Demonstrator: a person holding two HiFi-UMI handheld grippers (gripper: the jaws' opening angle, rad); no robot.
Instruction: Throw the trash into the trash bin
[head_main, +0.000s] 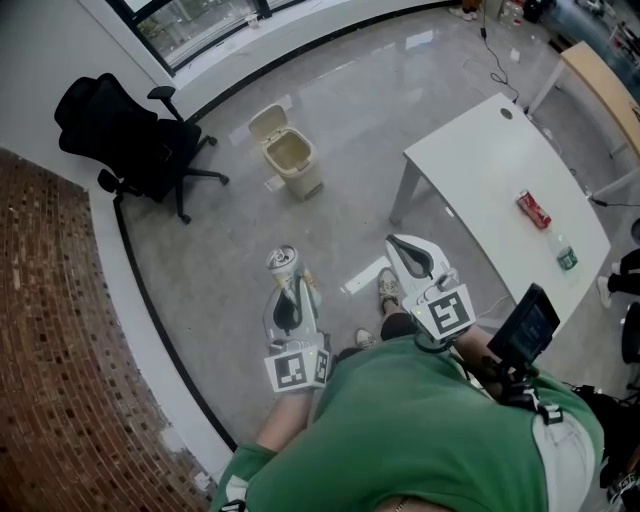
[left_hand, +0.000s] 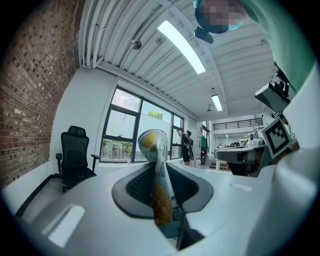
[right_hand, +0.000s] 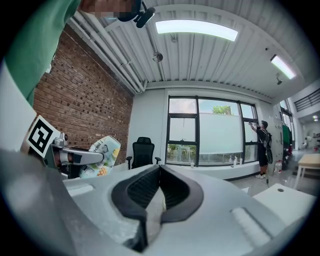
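A pale drink can (head_main: 282, 260) printed with yellow fruit is the trash I carry. My left gripper (head_main: 288, 282) is shut on it, and the can stands upright above the floor. In the left gripper view the can (left_hand: 159, 185) is pinched between the dark pads. The beige trash bin (head_main: 291, 160) stands on the floor ahead, its lid swung open, well beyond both grippers. My right gripper (head_main: 398, 244) hovers to the right of the left one. In the right gripper view its jaws (right_hand: 160, 170) meet at the tips with nothing between them, and the held can (right_hand: 100, 156) shows at the left.
A black office chair (head_main: 130, 135) stands left of the bin by the brick wall (head_main: 60, 350). A white table (head_main: 500, 170) at the right carries a red can (head_main: 533, 209) and a green bottle (head_main: 567, 257). A person stands by the far windows (right_hand: 261, 145).
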